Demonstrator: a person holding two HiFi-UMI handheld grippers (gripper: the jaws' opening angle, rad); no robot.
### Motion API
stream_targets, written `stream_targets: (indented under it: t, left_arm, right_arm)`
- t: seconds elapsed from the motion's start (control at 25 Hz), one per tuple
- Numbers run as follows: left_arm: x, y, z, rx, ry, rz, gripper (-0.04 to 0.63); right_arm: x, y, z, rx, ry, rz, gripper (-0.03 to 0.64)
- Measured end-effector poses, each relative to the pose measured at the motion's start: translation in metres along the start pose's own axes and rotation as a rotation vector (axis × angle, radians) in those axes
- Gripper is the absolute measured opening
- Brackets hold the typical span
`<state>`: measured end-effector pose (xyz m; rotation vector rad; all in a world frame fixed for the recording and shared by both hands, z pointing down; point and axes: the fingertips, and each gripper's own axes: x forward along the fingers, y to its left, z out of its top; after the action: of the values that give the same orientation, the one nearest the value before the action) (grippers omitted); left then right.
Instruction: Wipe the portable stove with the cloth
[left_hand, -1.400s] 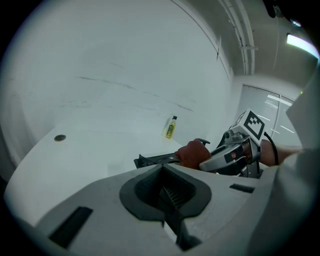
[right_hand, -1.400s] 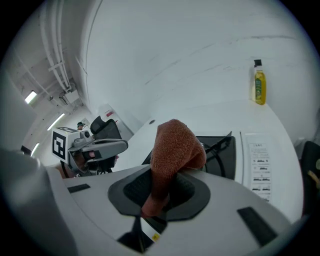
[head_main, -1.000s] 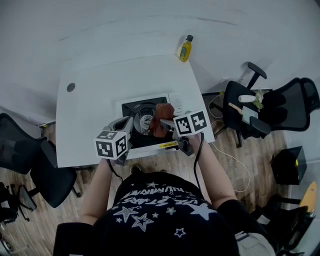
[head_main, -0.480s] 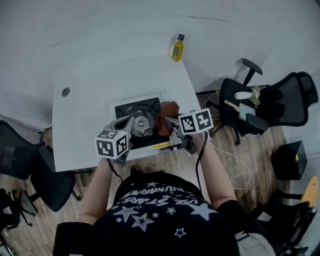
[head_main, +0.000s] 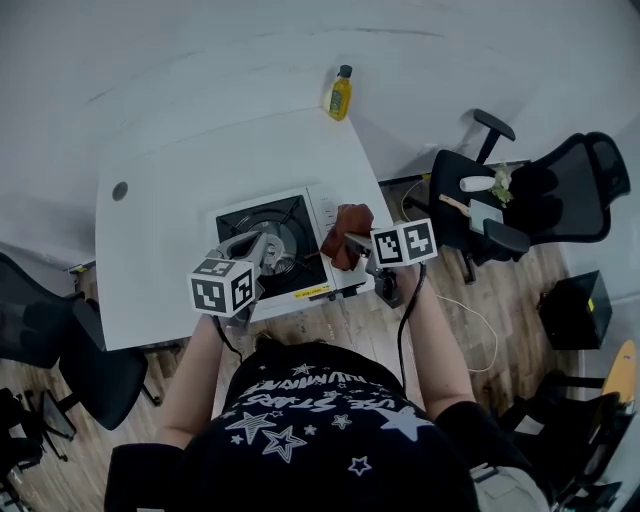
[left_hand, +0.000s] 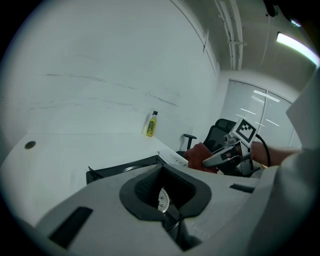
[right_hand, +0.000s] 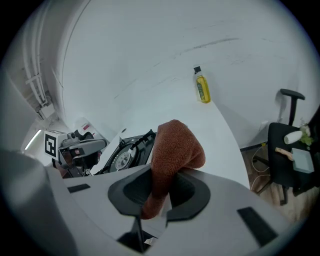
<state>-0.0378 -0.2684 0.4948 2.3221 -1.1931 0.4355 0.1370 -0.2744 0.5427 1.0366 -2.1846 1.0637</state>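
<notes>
Head view looked steeply down on a white table (head_main: 160, 250) with the portable stove (head_main: 285, 222) set near its 6 o'clock edge, just in front of the person. The right gripper (head_main: 352, 240) reached in from 5 o'clock, its jaws clamped on the rust-brown cloth (head_main: 347, 225). The cloth was bunched over the stove's white side panel, at 3 o'clock of the black burner well. Whether the cloth touched the panel could not be told.

The right gripper view showed the cloth pinched between the dark pads. Most of it stood up in a rounded hump above the jaws, and a short tail hung below them.

The left gripper (head_main: 272, 255) came in from 7 o'clock and lay over the burner well. In its own view the jaws stood together with nothing between them. A round metal piece showed through the hollow in the pads, but what it was could not be told.

A yellow bottle (head_main: 340, 93) stood upright at the table's 12 o'clock edge, well apart from the stove. A small round hole (head_main: 120, 190) sat in the tabletop at 10 o'clock. Black office chairs (head_main: 530, 200) stood on the wooden floor (head_main: 500, 310) at 3 o'clock of the table.
</notes>
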Motion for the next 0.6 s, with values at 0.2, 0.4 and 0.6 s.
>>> stream_targets:
  t: [0.2,0.4,0.6]
  left_arm:
    - [0.006,-0.009,-0.001,0.006,0.008,-0.015,0.006]
    - [0.002,-0.014,0.000,0.010,-0.002,-0.009,0.006]
    - [-0.017,0.000,0.006,0.006,-0.031,0.042,0.006]
  right_arm:
    - [-0.013,-0.016,-0.003,0.023,-0.018,-0.036,0.073]
    - [-0.023,-0.015,-0.001,0.023,-0.037,-0.034,0.074]
    - [-0.029,0.013,0.014,-0.041,-0.071,0.005,0.074]
